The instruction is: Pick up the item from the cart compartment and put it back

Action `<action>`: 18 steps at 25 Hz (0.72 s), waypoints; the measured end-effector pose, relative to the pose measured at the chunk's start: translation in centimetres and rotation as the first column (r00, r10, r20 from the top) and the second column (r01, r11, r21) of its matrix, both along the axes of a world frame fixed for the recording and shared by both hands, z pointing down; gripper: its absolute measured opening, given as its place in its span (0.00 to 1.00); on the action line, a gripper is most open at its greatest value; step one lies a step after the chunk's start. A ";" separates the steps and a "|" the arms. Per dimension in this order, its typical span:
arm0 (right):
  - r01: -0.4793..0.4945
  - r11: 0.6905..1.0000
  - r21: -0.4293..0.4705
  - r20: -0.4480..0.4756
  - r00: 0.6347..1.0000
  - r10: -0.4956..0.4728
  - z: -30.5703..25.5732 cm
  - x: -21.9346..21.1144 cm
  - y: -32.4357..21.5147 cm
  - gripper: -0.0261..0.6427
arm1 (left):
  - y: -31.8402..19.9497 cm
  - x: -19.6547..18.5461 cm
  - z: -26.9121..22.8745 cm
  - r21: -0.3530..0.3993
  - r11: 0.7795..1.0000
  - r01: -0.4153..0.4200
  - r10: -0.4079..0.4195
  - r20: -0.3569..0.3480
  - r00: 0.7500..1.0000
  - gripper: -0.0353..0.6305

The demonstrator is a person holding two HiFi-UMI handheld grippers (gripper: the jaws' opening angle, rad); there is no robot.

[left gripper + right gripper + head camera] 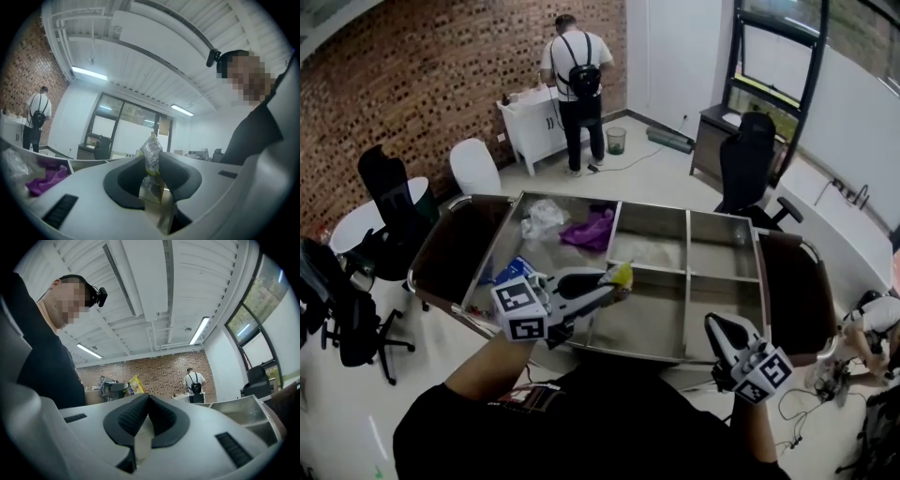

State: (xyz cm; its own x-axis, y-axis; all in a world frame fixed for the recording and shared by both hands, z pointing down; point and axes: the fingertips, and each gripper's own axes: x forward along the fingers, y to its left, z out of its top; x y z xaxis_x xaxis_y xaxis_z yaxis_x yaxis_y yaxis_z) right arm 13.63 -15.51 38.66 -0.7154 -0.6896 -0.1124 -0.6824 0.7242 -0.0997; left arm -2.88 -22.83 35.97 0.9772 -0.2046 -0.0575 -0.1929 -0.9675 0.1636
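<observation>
My left gripper [617, 281] is shut on a small yellow snack packet [622, 275], held above the steel cart [686, 281] near a middle divider. In the left gripper view the packet [151, 154] stands pinched between the two dark pads, its crinkled top sticking up. My right gripper [719, 330] hangs at the cart's near right edge, tilted upward, its jaws shut with nothing between them. In the right gripper view its pads [161, 416] meet, and the yellow packet [135, 385] shows far off in the other gripper.
The cart's left compartments hold a purple cloth [591, 229], a clear plastic bag [543, 217] and a blue box [514, 270]. Office chairs [389, 211] stand at the left and a black chair [750, 164] behind the cart. A person with a backpack [577, 84] stands at a white cabinet.
</observation>
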 end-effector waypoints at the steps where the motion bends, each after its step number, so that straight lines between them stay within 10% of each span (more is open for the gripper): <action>1: -0.006 1.000 0.006 0.009 1.000 0.006 -0.2 0.5 0.2 0.02 | -0.5 0.6 -0.6 0.019 1.000 0.002 -0.002 0.014 1.000 0.19; 12: -0.185 0.980 0.073 0.038 0.982 0.183 -0.9 13.1 6.9 0.02 | -7.4 18.0 -1.2 0.123 0.992 0.025 -0.055 0.251 0.966 0.19; 18: -0.290 0.956 0.048 0.066 0.956 0.287 0.3 20.2 11.7 0.02 | -12.7 26.2 4.9 0.178 0.979 0.097 -0.176 0.513 0.840 0.20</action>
